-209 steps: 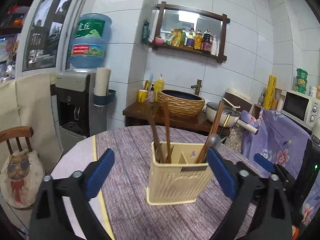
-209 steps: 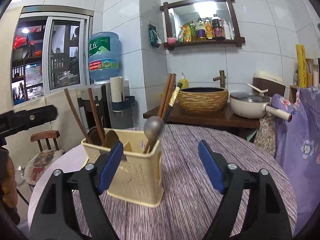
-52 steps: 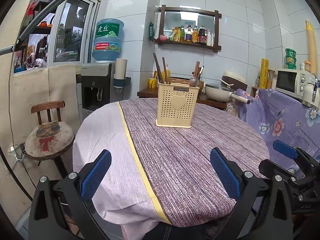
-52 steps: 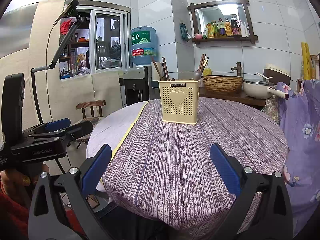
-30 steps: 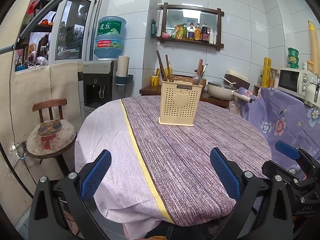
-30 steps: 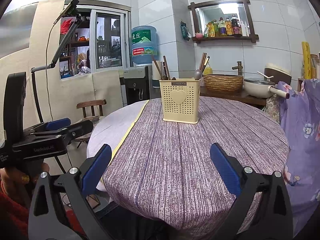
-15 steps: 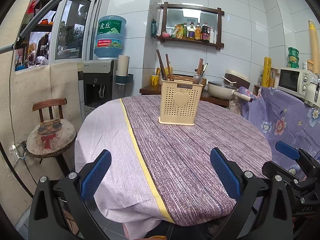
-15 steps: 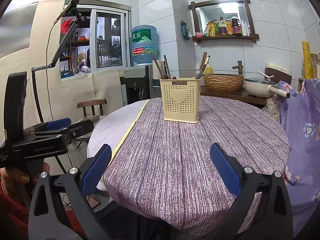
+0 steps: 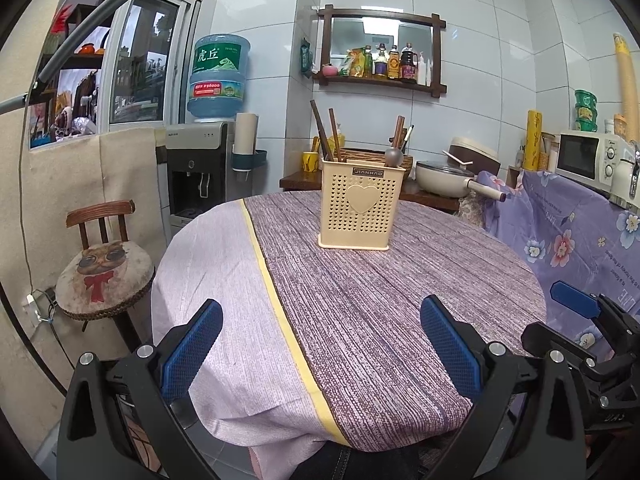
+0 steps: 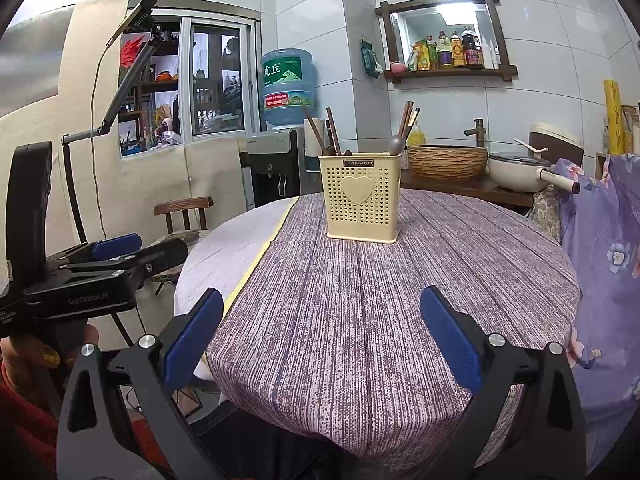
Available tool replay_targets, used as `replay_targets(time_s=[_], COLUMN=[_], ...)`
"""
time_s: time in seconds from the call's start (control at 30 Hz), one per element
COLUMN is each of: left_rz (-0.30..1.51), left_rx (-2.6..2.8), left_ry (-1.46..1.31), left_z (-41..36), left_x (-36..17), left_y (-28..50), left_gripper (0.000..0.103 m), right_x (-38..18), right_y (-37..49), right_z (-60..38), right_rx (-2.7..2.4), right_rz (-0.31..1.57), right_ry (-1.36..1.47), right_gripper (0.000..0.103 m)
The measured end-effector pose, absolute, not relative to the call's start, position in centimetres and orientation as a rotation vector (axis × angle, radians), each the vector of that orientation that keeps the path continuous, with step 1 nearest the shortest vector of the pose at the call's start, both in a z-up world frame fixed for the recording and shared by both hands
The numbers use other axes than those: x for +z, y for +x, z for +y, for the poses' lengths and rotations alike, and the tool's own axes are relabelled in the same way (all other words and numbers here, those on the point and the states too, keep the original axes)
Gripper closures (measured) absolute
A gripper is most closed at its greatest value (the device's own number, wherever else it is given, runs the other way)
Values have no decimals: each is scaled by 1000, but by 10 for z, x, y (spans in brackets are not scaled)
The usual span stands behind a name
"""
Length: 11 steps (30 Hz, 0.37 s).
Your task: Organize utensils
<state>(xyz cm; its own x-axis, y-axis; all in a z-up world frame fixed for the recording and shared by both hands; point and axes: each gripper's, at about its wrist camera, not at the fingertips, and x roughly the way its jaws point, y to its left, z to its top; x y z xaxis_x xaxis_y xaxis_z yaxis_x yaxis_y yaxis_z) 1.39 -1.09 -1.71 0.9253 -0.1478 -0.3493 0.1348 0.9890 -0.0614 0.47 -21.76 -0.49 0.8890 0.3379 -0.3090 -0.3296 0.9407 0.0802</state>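
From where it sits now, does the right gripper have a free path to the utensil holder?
Probably yes: the right gripper is open, and only bare tablecloth lies before the utensil holder.

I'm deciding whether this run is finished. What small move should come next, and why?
Probably just keep both grippers back and end. The utensil holder stands upright on the table with chopsticks and spoon inside; no loose utensils show. The left gripper and right gripper are open and empty.

Water dispenser [image 9: 200, 168], wooden chair [image 9: 102, 264], microwave [image 9: 586, 158], wall shelf [image 9: 380, 76].
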Motion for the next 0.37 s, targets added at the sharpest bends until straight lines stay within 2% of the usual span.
replay_targets(time_s=[0.37], left_rz=[371], left_rx=[-142], left_ry=[-50], left_z=[-9], left_x=[-16], left_y=[14], left_gripper=[5], right_x=[-5], right_y=[5], right_z=[-219], right_rx=[344], right_rz=[327], right_ry=[31], right_gripper=[6])
